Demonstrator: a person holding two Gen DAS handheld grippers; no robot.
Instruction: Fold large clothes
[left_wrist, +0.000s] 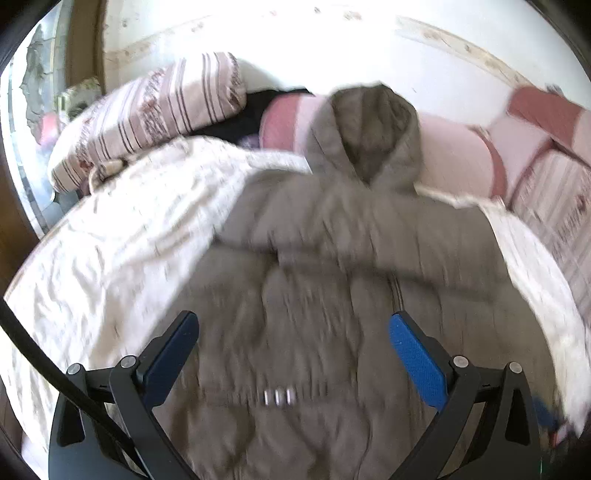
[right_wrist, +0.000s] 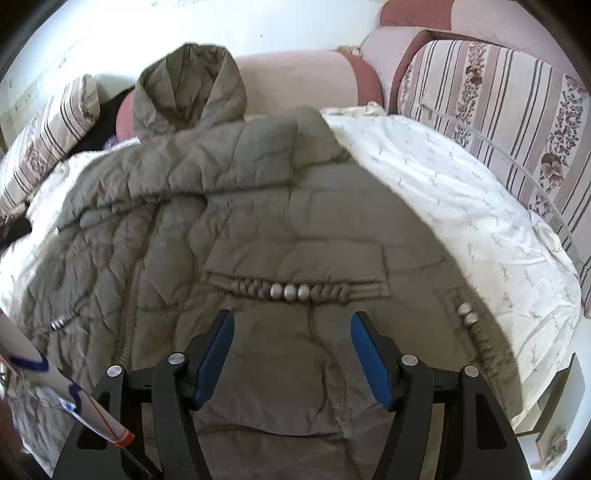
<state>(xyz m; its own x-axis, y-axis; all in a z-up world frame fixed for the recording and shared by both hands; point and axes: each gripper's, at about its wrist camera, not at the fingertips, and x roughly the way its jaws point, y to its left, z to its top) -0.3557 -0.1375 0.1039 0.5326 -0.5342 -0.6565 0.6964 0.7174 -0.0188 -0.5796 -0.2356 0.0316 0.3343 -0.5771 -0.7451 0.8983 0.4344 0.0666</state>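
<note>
Both grippers empty. Left gripper (left_wrist: 293, 325): jaws spread wide, blue pads clear of the fabric, nothing between them. It hangs above the lower front of the jacket (left_wrist: 332, 280). That view is smeared with motion blur, so fine detail on the quilting is unreadable.

Right gripper (right_wrist: 291, 325): jaws apart, moderately wide, nothing gripped. I hold it over the jacket's hem region, pointing down at an angle toward the waist.

Jacket: grey-olive, quilted, hooded. It lies front-up on a white sheet (right_wrist: 461, 206) covering the bed. Hood (right_wrist: 192, 88) is at the far end, propped against a pink bolster (right_wrist: 295, 85). One sleeve (right_wrist: 207, 162) is folded across the chest, lying over the body of the jacket. A gathered waist drawcord with three silver beads (right_wrist: 290, 292) runs across just beyond my right fingertips; a second pair of beads (right_wrist: 467, 313) sits at the right edge of the garment. A zip line runs down the left part in the right wrist view.

Surroundings: striped floral cushion (left_wrist: 147, 118) at far left, another striped cushion (right_wrist: 498, 122) along the right side of the bed. White-and-blue object (right_wrist: 55, 384) with an orange tip enters the right wrist view at lower left; cannot identify it.
</note>
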